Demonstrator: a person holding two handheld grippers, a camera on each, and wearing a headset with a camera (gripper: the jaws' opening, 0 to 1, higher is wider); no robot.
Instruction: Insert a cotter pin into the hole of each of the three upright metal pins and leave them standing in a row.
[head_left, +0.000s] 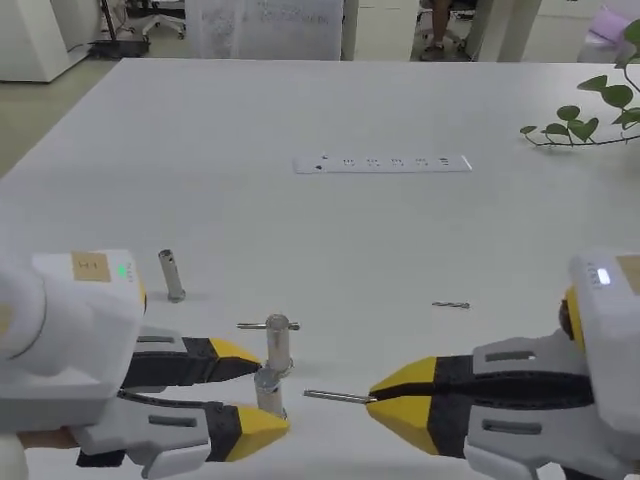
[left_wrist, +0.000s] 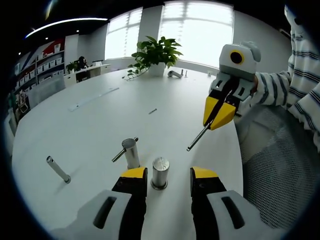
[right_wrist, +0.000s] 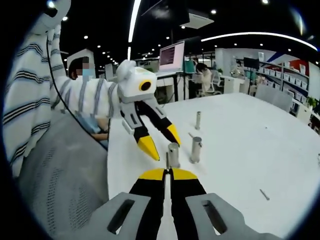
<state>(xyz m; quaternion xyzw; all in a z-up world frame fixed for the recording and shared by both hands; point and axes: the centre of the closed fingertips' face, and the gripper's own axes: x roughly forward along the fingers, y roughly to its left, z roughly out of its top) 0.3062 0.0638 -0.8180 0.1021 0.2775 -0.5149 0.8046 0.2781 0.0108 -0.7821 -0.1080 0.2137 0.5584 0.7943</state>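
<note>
Three metal pins stand on the white table (head_left: 300, 220). The far left pin (head_left: 172, 275) is alone. The middle pin (head_left: 278, 342) has a cotter pin (head_left: 255, 325) through its hole. The nearest pin (head_left: 268, 388) stands between the jaws of my left gripper (head_left: 270, 392), which is open, a jaw on either side (left_wrist: 169, 174). My right gripper (head_left: 372, 398) is shut on a cotter pin (head_left: 338, 397) that points left toward the nearest pin (right_wrist: 173, 154), a short gap away. A loose cotter pin (head_left: 450, 305) lies on the table to the right.
A white power strip (head_left: 382, 163) lies across the middle of the table. Plant leaves (head_left: 590, 115) reach in at the far right edge. The table's near edge runs just below both grippers. Office chairs stand beyond the far edge.
</note>
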